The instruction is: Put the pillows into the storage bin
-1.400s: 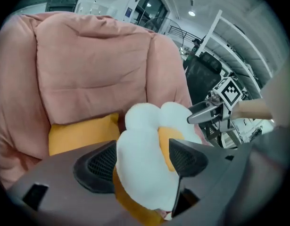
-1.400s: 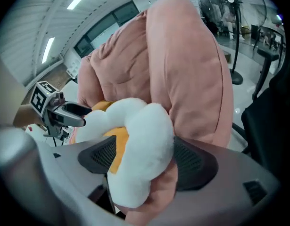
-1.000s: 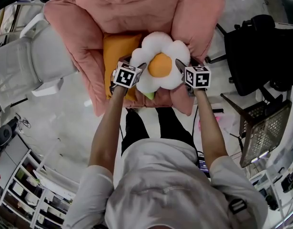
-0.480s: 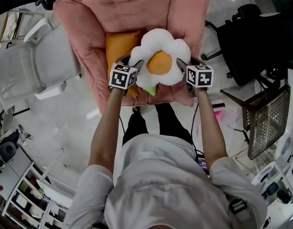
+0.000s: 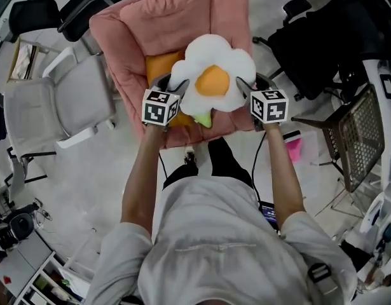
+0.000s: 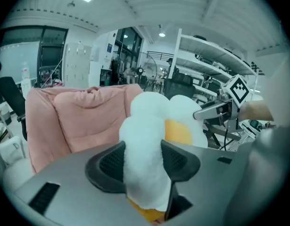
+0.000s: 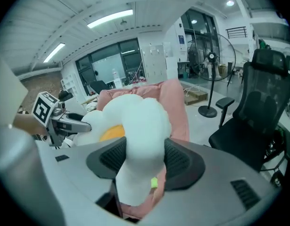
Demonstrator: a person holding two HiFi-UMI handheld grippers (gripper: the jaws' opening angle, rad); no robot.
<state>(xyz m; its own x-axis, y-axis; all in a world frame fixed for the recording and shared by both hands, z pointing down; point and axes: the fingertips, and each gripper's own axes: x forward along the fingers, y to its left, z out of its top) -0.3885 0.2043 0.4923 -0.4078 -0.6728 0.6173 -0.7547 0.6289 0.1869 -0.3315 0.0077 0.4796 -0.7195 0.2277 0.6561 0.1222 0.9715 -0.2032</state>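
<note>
The pink armchair [image 5: 128, 49] sits below everything. The flower pillow [image 5: 214, 81] hangs above its seat, held from opposite sides, probably so it stays flat and does not flop. Its yellow face turns up, its green tip points toward the person, and its slightly longer span runs gripper to gripper. An orange pillow [image 5: 158, 65] lies on the seat. The jaws of the left gripper [image 5: 174, 83] and right gripper [image 5: 251, 83] have just been closing, each pair pinching a white petal.

The left gripper [image 6: 144, 166], fingers [image 6: 109, 166] just closed in, clamps a white petal of the flower pillow [image 6: 154, 119]
</note>
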